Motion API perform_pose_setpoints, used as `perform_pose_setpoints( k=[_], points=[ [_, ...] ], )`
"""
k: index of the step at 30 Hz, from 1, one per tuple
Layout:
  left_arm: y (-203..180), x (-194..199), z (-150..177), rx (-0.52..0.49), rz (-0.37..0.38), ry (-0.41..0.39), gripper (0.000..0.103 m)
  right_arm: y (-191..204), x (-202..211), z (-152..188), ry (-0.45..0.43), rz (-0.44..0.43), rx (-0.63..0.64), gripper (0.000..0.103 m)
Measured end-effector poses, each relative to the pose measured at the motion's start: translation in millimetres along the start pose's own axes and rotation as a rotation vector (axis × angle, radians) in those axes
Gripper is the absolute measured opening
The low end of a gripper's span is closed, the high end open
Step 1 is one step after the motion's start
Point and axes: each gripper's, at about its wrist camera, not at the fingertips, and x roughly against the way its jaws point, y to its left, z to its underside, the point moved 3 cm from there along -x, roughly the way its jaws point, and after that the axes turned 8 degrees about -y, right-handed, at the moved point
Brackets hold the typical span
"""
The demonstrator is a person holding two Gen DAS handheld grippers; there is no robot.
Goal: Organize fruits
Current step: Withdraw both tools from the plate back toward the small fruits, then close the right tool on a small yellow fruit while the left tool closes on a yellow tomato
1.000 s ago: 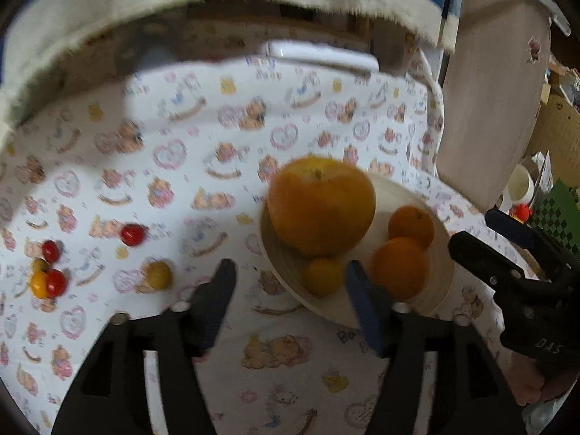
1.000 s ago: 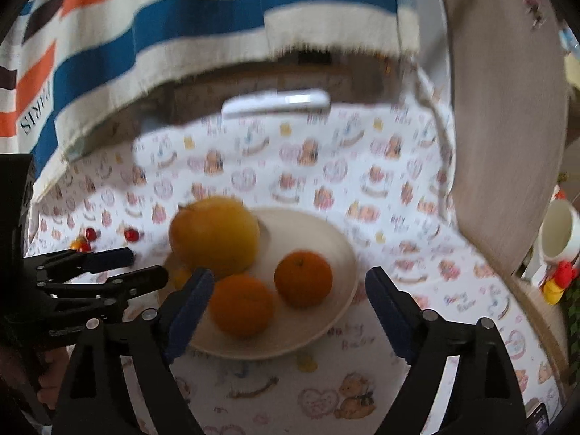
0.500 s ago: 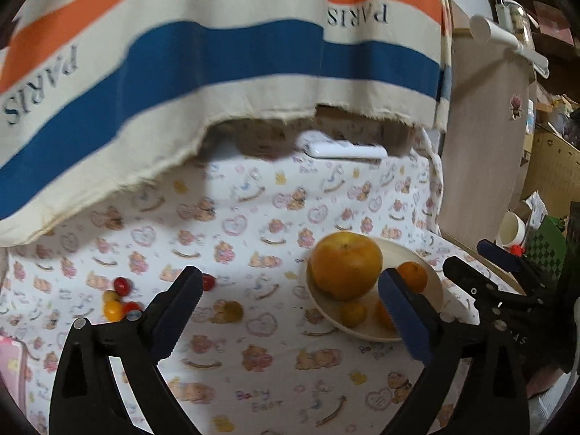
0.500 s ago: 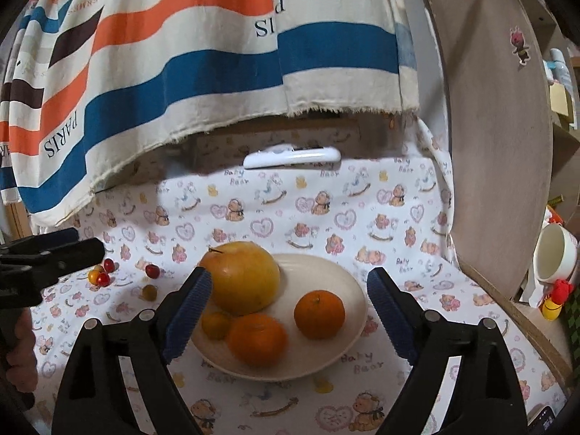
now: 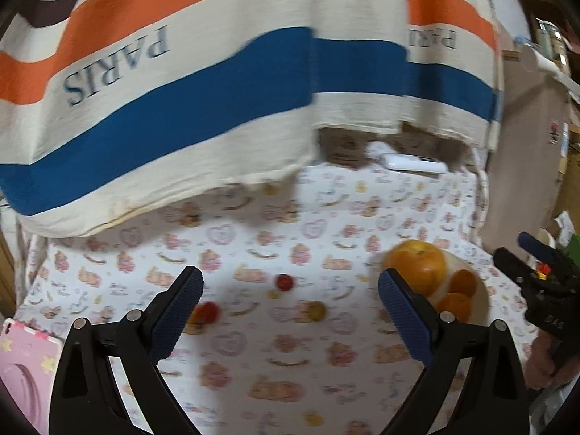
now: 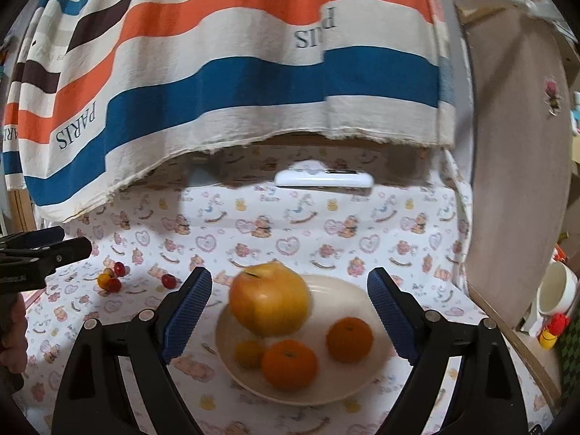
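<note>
1. Plate (image 6: 362,293) holds the sorted citrus: big fruit (image 6: 270,302), two oranges (image 6: 290,362), one small yellow fruit (image 6: 249,353). Judged as the collection spot.
2. Loose small fruits lie on the counter (image 5: 290,380) left of the plate: red one (image 5: 284,282), yellow one (image 5: 314,310), a red-orange cluster (image 6: 110,279) further left. Likely the ones left to move.
3. Left claw (image 5: 290,311): jaws wide apart, empty, above the loose fruits.
4. Right claw (image 6: 290,311): jaws wide apart, empty, framing the plate.
5. Room: open cloth around the loose fruits; striped towel (image 5: 181,90) overhangs the far side; pink item (image 5: 21,362) near left; white device (image 6: 322,179) far; cup (image 6: 554,293) off the right edge.
</note>
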Motion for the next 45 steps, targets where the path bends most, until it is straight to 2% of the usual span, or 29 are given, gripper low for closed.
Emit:
perform_pose_setpoints(
  k=[4,12,15,19,22,26,29,32,34,37,39,42,45],
  points=[
    [34,-6,-8,0.014,-0.079,-0.025,0.097,24,-11,-4,0.004,-0.017,0.023,0.089],
    [88,-20,-20,0.087,-0.146,-0.044,0.097,84,-36,-18,0.005,-0.072,0.07,0.089],
    [105,-25,-10,0.139,-0.158,-0.03,0.097,104,-48,-18,0.023,-0.099,0.074,0.089],
    [118,-36,2,0.147,-0.175,0.019,0.095,128,-68,-12,0.057,-0.123,0.085,0.089],
    [125,-39,5,0.155,-0.198,0.041,0.095,143,-91,-3,0.124,-0.124,0.087,0.089],
    [137,-40,7,0.178,-0.216,0.062,0.095,150,-126,14,0.285,-0.141,0.022,0.089],
    [143,-41,11,0.201,-0.217,0.08,0.095,151,-142,27,0.361,-0.138,0.01,0.088],
    [145,-41,12,0.205,-0.212,0.086,0.095,157,-147,37,0.367,-0.12,0.068,0.082],
    [144,-42,12,0.198,-0.207,0.096,0.095,161,-151,46,0.399,-0.154,0.077,0.07],
    [143,-43,15,0.188,-0.207,0.104,0.095,164,-154,58,0.451,-0.205,0.061,0.057],
    [143,-45,17,0.186,-0.207,0.113,0.095,166,-155,64,0.473,-0.221,0.068,0.051],
    [142,-47,19,0.18,-0.211,0.121,0.095,167,-157,68,0.493,-0.221,0.081,0.049],
    [141,-47,19,0.176,-0.204,0.125,0.095,168,-161,74,0.525,-0.209,0.095,0.037]
  ],
)
